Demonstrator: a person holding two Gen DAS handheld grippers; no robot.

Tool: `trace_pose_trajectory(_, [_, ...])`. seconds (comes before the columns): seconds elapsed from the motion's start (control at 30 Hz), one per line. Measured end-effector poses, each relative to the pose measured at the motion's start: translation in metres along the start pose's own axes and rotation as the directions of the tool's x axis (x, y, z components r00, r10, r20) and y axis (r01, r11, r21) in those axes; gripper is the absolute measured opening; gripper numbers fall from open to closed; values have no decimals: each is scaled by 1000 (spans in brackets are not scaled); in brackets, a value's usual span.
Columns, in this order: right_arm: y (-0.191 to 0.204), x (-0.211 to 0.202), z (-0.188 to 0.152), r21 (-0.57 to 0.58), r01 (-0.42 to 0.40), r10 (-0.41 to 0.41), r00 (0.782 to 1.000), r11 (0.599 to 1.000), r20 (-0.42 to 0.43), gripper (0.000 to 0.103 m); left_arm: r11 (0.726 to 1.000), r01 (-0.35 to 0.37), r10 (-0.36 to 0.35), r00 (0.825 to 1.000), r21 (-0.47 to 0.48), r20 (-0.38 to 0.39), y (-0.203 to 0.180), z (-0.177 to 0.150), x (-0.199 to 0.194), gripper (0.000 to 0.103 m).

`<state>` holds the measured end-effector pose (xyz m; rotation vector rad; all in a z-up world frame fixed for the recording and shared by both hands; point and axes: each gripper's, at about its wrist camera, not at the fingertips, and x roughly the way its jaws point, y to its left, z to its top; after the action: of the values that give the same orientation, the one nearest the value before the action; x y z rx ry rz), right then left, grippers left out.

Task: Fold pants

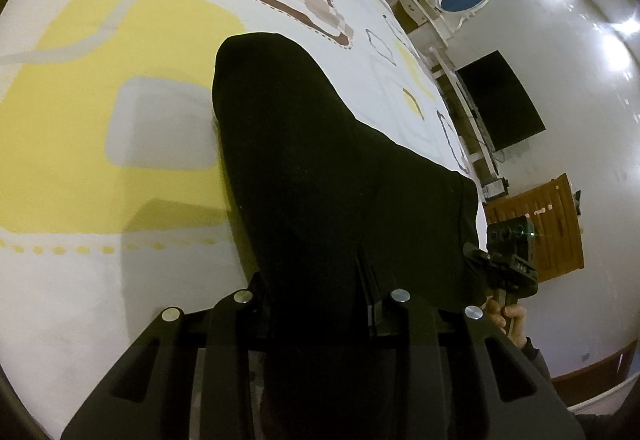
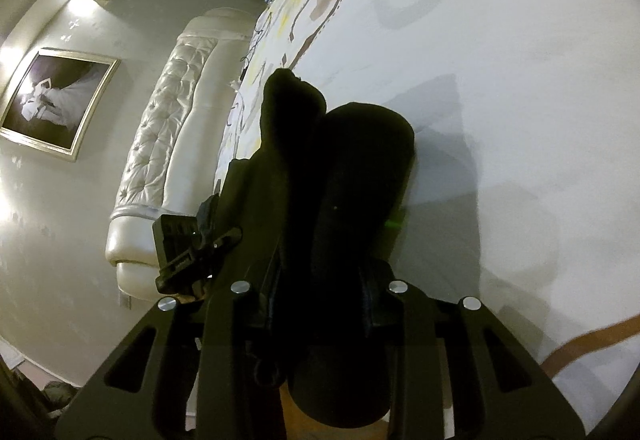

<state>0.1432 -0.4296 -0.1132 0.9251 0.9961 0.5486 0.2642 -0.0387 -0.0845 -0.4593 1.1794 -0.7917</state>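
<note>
The black pants (image 1: 320, 160) drape from my left gripper (image 1: 320, 304) out over the patterned bedsheet (image 1: 100, 120). The cloth fills the gap between its fingers and hides the tips; it is shut on the fabric. In the right wrist view, bunched folds of the black pants (image 2: 344, 180) rise out of my right gripper (image 2: 320, 300), which is shut on them too, its fingertips buried in cloth. Each gripper shows in the other's view: the right gripper (image 1: 506, 264), held by a hand, and the left gripper (image 2: 192, 244).
A white bedsheet (image 2: 500, 100) with yellow, brown and grey shapes covers the bed. A tufted white headboard (image 2: 168, 144) and a framed picture (image 2: 52, 100) stand to the left. A dark wall screen (image 1: 500, 100) and a wooden cabinet (image 1: 548, 224) lie beyond the bed's edge.
</note>
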Motion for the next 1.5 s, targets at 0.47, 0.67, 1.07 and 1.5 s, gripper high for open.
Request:
trace_pose_trajectory(0.47, [7,14,6,2,4,-4,1000,1000,-12,29,1000,0,0,1000,-9,22,17,2,-21,30])
trace_pose_trajectory(0.67, [10,25,12,1,2,-2,1000,1000,-16,29,1000,-2,3,999,-17,36,27,7,-30,30])
trace_pose_trajectory(1.07, [17,48,31,-4,-8,8,1000,1000,-27,29,999,-7,9,998,-36,56,50,28,-44,30])
trace_pose_trajectory(1.5, [19,79,63,14,-46,46,999,999,-22,29,999,-17,21,997,-51,74,71,54,-48,30])
